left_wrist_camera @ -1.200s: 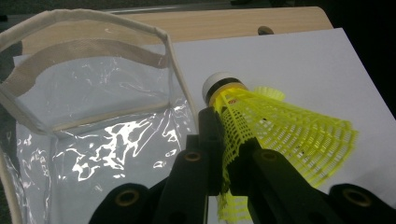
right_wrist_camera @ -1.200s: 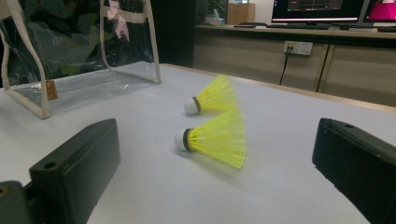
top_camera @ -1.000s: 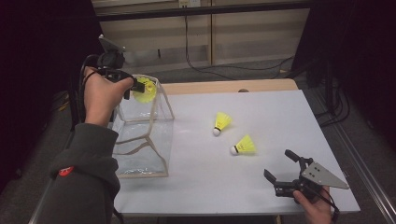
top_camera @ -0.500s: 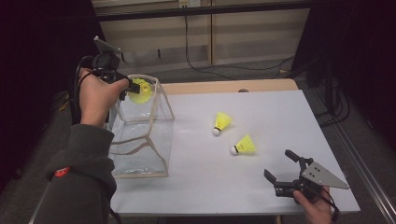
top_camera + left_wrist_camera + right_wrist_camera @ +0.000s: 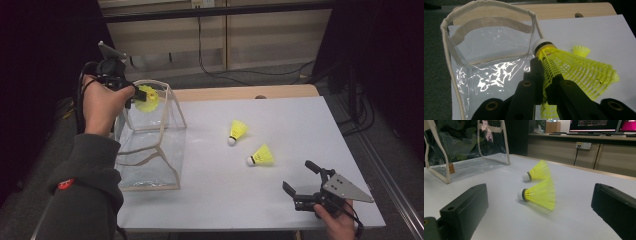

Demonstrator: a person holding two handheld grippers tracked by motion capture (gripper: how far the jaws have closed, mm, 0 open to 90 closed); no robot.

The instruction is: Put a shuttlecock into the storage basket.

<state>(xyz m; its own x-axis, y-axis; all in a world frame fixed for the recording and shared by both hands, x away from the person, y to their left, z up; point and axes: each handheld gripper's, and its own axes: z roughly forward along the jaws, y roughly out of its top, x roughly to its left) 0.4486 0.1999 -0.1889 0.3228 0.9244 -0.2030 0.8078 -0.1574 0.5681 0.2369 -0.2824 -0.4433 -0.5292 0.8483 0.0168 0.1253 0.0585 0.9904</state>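
The left gripper (image 5: 544, 82) is clamped on the skirt of a yellow shuttlecock (image 5: 574, 67), held above the open top of the clear bag (image 5: 150, 150) — its jaws cover the skirt's lower part. The right gripper (image 5: 306, 186) rests with jaws spread wide and empty near the table's (image 5: 300, 115) front edge, just beside two loose shuttlecocks (image 5: 261, 156), its hand cut off by the frame.
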